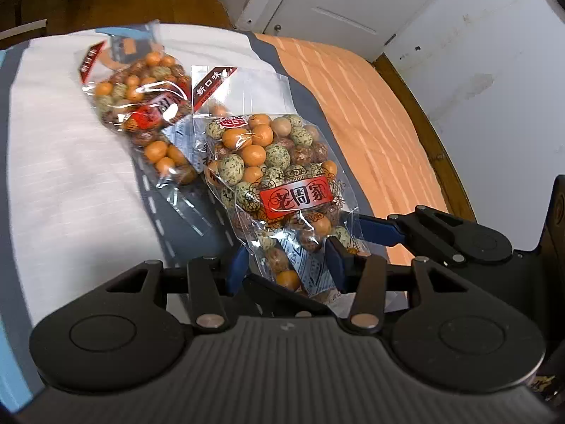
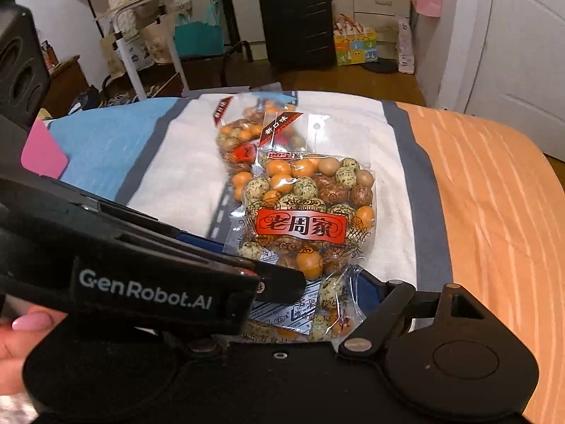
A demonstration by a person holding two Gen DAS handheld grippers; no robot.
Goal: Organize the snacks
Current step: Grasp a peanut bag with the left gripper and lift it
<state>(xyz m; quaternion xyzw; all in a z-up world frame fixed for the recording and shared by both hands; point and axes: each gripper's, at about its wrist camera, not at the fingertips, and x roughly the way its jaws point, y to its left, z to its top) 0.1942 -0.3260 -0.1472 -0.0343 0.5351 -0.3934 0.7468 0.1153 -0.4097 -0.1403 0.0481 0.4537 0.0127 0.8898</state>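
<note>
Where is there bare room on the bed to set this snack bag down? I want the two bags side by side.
Bare white cloth lies left of the far bag; the orange blanket right of the near bag is bare too. The middle is crowded: the bags overlap.

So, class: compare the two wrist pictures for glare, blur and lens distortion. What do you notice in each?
Left wrist view: glare streaks the near snack bag; the far snack bag looks softer, slightly smeared; the bed edge curves, a fisheye effect. Right wrist view: shine on the near bag's red label; the doorframe bows; the corners darken.
</note>
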